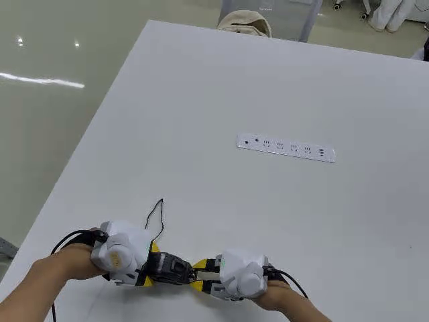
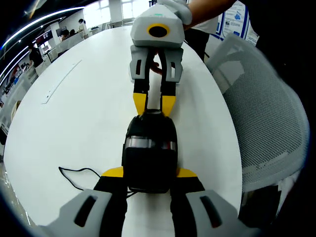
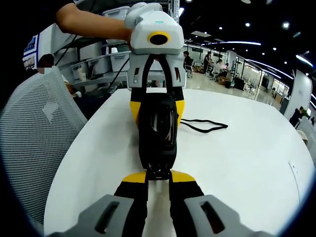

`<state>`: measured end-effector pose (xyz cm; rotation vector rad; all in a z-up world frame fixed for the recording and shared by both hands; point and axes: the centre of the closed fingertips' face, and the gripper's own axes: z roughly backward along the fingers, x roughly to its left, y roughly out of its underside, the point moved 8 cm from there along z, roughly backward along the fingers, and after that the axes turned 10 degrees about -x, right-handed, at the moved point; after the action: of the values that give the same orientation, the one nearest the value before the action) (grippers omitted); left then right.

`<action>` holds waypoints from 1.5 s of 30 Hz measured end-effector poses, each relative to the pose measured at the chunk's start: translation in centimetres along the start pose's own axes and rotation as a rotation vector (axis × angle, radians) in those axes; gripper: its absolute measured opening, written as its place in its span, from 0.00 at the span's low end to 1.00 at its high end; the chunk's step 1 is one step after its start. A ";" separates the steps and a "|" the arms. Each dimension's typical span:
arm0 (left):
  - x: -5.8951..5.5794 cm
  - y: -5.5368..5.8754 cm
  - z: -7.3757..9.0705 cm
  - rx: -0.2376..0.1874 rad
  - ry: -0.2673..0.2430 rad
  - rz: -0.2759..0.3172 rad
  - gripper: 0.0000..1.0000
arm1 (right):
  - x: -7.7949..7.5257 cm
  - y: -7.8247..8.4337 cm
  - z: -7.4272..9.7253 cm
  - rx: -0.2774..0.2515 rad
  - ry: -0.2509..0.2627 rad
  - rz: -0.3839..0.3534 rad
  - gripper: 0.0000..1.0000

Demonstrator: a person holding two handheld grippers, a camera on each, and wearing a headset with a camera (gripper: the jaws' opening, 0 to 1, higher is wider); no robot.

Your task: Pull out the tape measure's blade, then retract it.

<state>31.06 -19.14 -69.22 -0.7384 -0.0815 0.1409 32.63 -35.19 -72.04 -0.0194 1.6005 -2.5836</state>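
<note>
at the near edge of the table, your left gripper clamped the black tape measure to anchor it; your right gripper pinched narrowly on its blade tip, likely ready to pull rightward.

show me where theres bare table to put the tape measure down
Bare table between the power strip and the far edge, and between the strip and the grippers. Crowded at the near edge: left gripper, tape measure, right gripper, black cord.
</note>
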 end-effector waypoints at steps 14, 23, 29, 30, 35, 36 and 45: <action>0.0 0.3 0.3 0.010 -0.008 0.007 0.29 | -0.1 -0.6 0.3 -0.023 0.017 -0.006 0.14; -0.1 0.2 0.3 0.008 -0.014 0.008 0.29 | 0.0 -0.6 0.3 -0.014 0.018 -0.022 0.11; -0.1 0.1 0.2 0.011 -0.007 0.000 0.29 | 0.2 -0.6 0.5 -0.009 0.014 -0.018 0.10; -0.1 0.2 0.2 0.012 -0.008 0.000 0.29 | 0.1 -0.6 0.5 -0.013 0.013 -0.022 0.10; -0.1 0.3 0.3 0.015 -0.010 0.003 0.29 | 0.1 -0.7 0.5 -0.022 0.011 -0.027 0.10; 0.0 0.3 0.3 0.016 -0.010 0.003 0.29 | 0.1 -0.7 0.5 -0.024 0.011 -0.026 0.10; -0.1 0.3 0.3 0.021 -0.011 -0.002 0.29 | 0.3 -0.7 0.5 -0.024 0.007 -0.037 0.10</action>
<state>30.89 -18.76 -69.22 -0.7167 -0.0915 0.1436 32.32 -35.36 -71.16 -0.0425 1.6489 -2.5946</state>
